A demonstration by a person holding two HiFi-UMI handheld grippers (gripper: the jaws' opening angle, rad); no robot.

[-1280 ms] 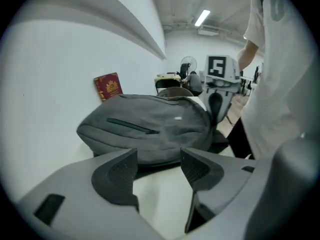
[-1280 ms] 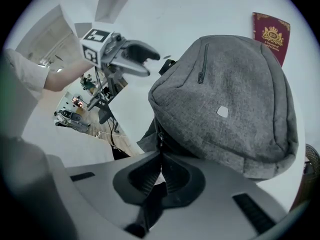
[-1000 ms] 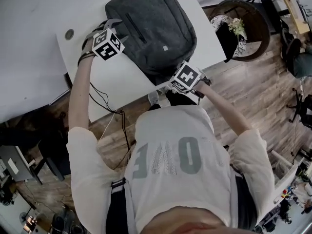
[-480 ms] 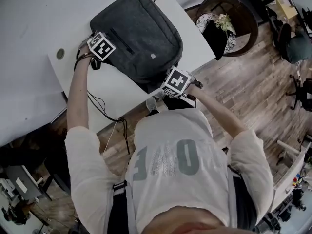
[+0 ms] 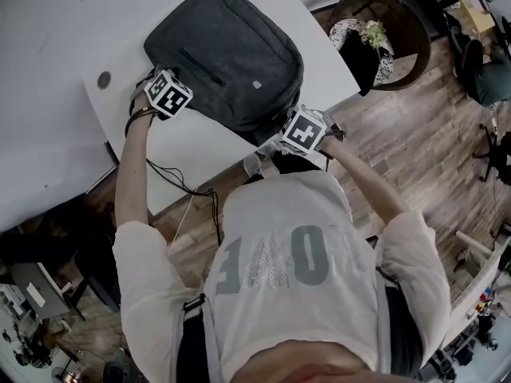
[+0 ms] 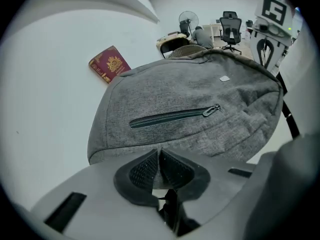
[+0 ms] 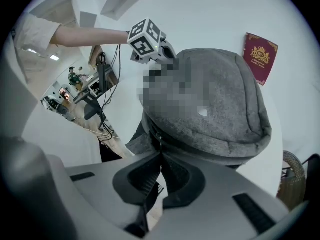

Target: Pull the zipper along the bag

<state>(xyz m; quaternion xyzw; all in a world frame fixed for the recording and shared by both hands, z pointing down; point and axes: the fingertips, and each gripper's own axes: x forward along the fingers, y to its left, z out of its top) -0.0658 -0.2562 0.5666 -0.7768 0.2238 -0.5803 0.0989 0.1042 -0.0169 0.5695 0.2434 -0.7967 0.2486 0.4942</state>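
On a white table [image 5: 192, 144], a grey fabric backpack [image 5: 231, 54] lies flat with a gripper at either side.
The left gripper [image 6: 159, 151], jaws just drawn together, noses the backpack's edge; the right gripper [image 7: 160, 156] pinches the small dark zipper pull [image 7: 159, 139].

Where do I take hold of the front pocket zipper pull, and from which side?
Grip the loose tab of the front pocket zipper pull, not the slider. It lies flat on the bag at the zipper's right end in the left gripper view, tip pointing away from the teeth, so likely come from above at that tip.
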